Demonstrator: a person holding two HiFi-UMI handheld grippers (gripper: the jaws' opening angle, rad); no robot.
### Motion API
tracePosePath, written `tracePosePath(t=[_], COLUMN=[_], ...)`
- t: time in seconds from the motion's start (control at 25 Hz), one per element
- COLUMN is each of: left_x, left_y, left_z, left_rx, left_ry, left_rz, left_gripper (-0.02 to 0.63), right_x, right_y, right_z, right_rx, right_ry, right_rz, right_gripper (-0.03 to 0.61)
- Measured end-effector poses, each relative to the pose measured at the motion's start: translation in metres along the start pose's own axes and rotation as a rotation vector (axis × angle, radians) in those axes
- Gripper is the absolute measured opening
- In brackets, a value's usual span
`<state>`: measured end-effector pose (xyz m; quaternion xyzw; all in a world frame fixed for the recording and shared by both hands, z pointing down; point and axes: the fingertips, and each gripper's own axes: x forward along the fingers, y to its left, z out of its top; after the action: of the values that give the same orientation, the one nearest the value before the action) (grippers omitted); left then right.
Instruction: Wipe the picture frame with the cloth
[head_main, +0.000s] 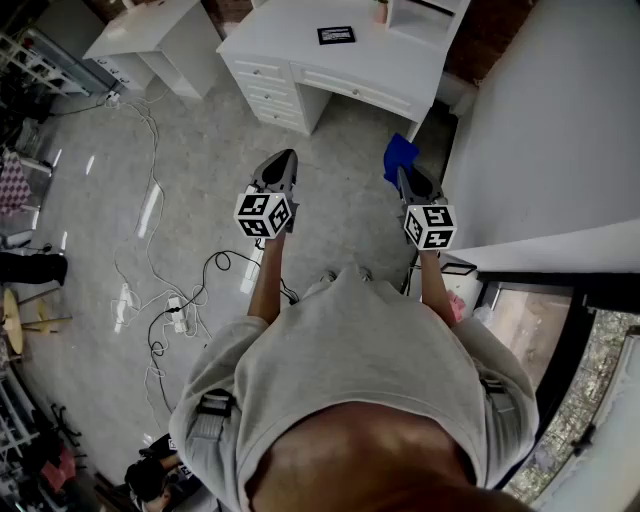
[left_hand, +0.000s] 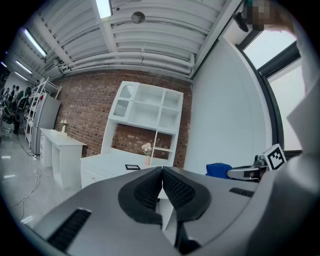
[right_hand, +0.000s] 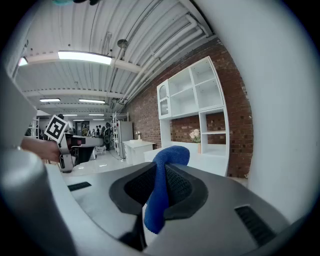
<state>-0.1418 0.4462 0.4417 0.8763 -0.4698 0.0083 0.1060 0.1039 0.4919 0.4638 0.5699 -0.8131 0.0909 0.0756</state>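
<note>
Our right gripper (right_hand: 161, 172), centre-right in the head view, has its fingers clenched on a blue fabric cloth (right_hand: 170, 155). Our left gripper (left_hand: 161, 175) is pressed closed, holding nothing. The small black picture frame (head_main: 336, 35) lies top centre on the white drawered bench (head_main: 290, 45), well apart from both. Grey floor (head_main: 200, 170) strewn with white cables (head_main: 150, 130) lies between.

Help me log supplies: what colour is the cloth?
Blue; the cloth shows best in the right gripper view.
</note>
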Motion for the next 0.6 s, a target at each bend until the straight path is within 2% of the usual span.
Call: tracePosePath(t=[0.6], left_x=[-0.0039], left_y=[-0.0063], left_z=[-0.0019], left_rx=[-0.002], left_ry=[0.003], left_rz=[0.015], left_gripper=[0.017], right_x=[-0.004], right_y=[-0.0029], right_z=[-0.0044], right_rx=[0.002], right_ry=[0.009], right_rz=[0.013], right_gripper=[0.061])
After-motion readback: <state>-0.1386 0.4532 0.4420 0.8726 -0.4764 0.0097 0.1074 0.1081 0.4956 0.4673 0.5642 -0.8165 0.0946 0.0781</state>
